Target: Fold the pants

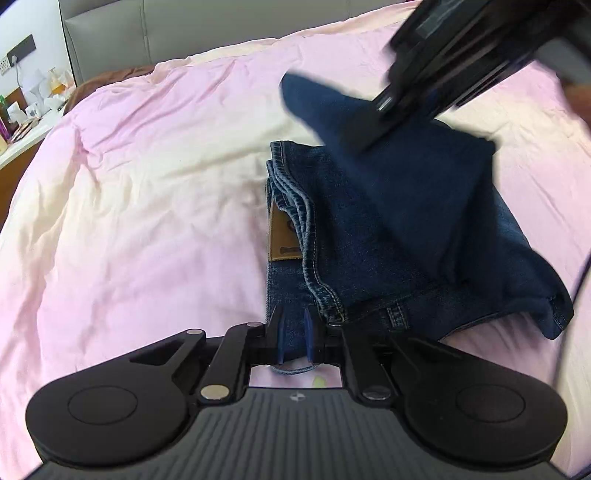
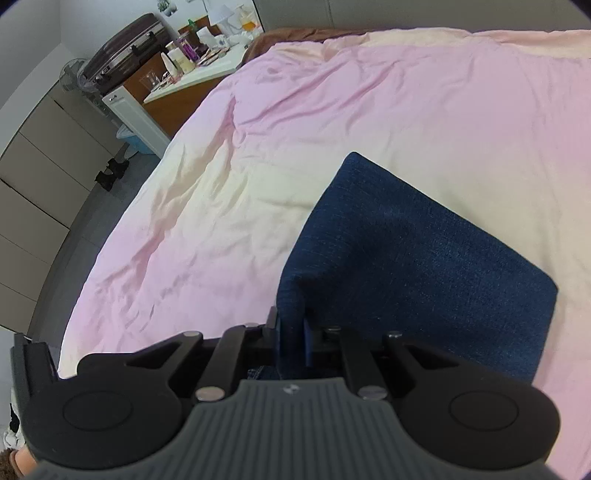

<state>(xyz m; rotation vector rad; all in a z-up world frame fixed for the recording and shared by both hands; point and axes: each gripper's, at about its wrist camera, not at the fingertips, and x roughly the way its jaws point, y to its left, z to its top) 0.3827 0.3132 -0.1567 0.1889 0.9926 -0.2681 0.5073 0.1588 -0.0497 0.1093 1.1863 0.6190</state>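
Observation:
Dark blue jeans (image 1: 369, 236) lie partly folded on the pink bed cover (image 1: 147, 184), with a brown leather patch (image 1: 282, 236) showing at the waistband. My left gripper (image 1: 293, 336) is shut on the near edge of the jeans at the waistband. My right gripper (image 1: 384, 107) comes in from the upper right, blurred, and holds a folded part of the jeans lifted above the rest. In the right wrist view the right gripper (image 2: 291, 343) is shut on the jeans (image 2: 424, 266), which hang out in front of it over the bed.
A grey headboard (image 1: 184, 33) stands at the far end of the bed. A bedside table (image 2: 192, 77) with bottles and a lamp and a dark suitcase (image 2: 122, 51) stand left of the bed. Grey floor (image 2: 74, 236) and cabinets lie beyond the left edge.

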